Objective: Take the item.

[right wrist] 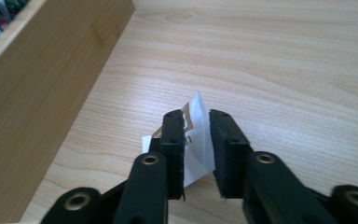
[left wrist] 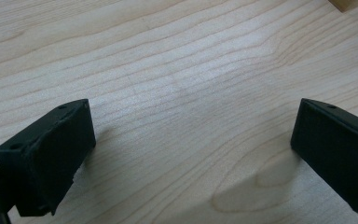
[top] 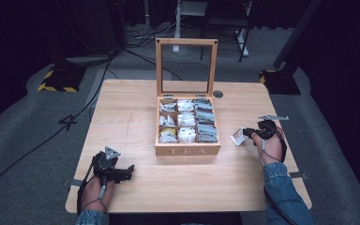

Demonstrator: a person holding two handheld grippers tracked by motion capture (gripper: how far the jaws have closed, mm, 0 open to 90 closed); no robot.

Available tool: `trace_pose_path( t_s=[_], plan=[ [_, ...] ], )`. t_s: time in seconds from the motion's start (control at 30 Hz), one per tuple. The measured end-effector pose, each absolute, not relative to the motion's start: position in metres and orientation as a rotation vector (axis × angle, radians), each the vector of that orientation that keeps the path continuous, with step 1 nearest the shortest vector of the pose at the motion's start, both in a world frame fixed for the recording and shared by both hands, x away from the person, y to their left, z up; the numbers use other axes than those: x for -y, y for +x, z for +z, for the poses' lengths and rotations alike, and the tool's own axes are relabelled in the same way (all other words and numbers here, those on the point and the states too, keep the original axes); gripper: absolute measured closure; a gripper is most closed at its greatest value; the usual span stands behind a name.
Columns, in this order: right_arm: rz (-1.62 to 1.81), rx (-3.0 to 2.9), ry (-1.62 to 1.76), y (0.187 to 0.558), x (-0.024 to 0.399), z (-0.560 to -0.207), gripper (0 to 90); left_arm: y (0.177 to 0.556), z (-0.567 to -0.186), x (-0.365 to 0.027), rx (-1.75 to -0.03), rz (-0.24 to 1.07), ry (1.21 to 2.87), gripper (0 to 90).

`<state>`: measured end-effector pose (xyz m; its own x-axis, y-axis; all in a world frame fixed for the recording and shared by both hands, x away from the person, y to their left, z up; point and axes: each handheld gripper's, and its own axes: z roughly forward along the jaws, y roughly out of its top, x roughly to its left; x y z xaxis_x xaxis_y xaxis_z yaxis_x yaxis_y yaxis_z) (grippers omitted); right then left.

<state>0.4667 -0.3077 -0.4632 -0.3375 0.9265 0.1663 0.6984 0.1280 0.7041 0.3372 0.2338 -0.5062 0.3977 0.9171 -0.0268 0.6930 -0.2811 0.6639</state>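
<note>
The right hand-held gripper [right wrist: 196,154], jaws parting, is releasing a tea bag [right wrist: 196,140] onto the worktop [top: 136,173] right of the box [top: 187,149]; many bags are remaining inside. The left hand-held gripper [left wrist: 191,154] is gaping empty.

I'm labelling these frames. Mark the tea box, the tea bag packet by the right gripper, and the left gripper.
tea box [top: 187,150], high view, front wall with the lettering.
tea bag packet [right wrist: 198,140], right gripper view, white face between the jaws.
left gripper [top: 131,169], high view, at its jaw tips.

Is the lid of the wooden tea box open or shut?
Open. The lid stands upright behind the tea box, and the packets inside are visible.
</note>
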Motion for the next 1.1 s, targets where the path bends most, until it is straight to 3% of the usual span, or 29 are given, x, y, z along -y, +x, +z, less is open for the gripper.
trace_pose_path(
  t_s=[0.1,0.23,0.33,0.73,1.1],
  plan=[
    [1.0,-2.107,1.578,0.468,0.309,-0.467,67.0,0.337,-0.506,-0.234,-1.369,0.488,2.064,0.0],
    [0.989,-2.112,1.587,0.473,0.313,-0.478,47.9,0.337,-0.506,-0.234,-1.369,0.488,2.064,0.0],
    [0.981,-2.101,1.575,0.474,0.313,-0.479,43.8,0.337,-0.506,-0.234,-1.369,0.488,2.064,0.0],
    [1.056,-2.108,1.447,0.462,0.306,-0.457,37.2,0.337,-0.506,-0.234,-1.37,0.486,2.064,0.0],
    [1.139,-2.177,1.247,0.424,0.286,-0.434,36.9,0.337,-0.506,-0.234,-1.369,0.489,2.063,0.0]
  ],
)
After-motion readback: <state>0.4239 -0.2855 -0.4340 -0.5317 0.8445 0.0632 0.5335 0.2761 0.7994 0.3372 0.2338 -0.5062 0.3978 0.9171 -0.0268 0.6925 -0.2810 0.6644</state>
